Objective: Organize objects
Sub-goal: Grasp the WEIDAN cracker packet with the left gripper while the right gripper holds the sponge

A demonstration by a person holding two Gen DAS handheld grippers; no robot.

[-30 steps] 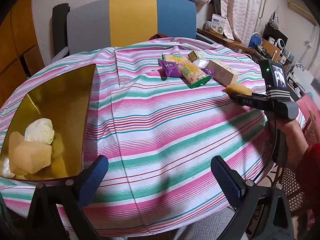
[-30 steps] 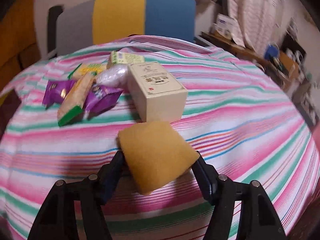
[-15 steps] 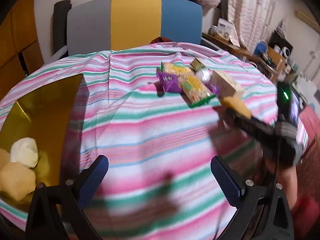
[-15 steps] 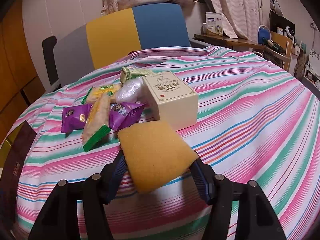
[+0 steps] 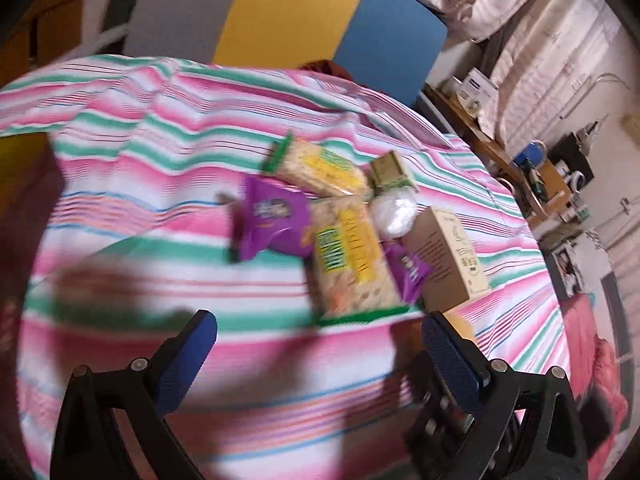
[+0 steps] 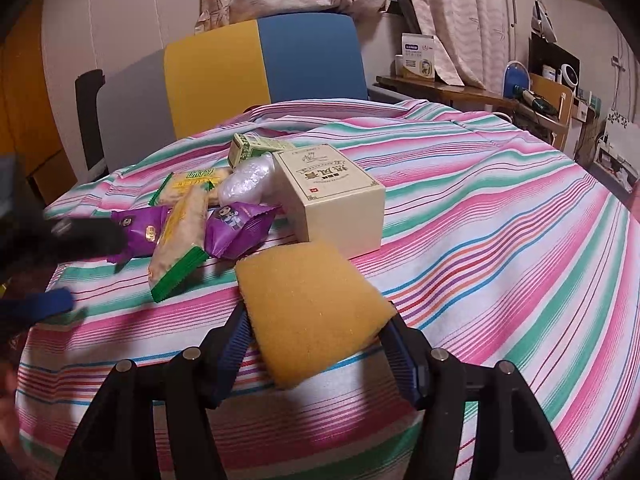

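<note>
Right wrist view: our right gripper point(image 6: 316, 344) clamps the yellow sponge point(image 6: 310, 312) by its side edges, just in front of the cream box point(image 6: 336, 196). We judge it soft and light. Our left gripper point(image 5: 316, 352) is spread, empty.

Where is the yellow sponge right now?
In the right wrist view the yellow sponge sits low and central, pinched between the right gripper's jaws, just in front of the cream box on the striped tablecloth.

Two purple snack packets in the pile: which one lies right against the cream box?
The smaller purple packet, wedged between the long cracker pack and the cream box. The bigger one lies left of the cracker pack, away from the box.
</note>
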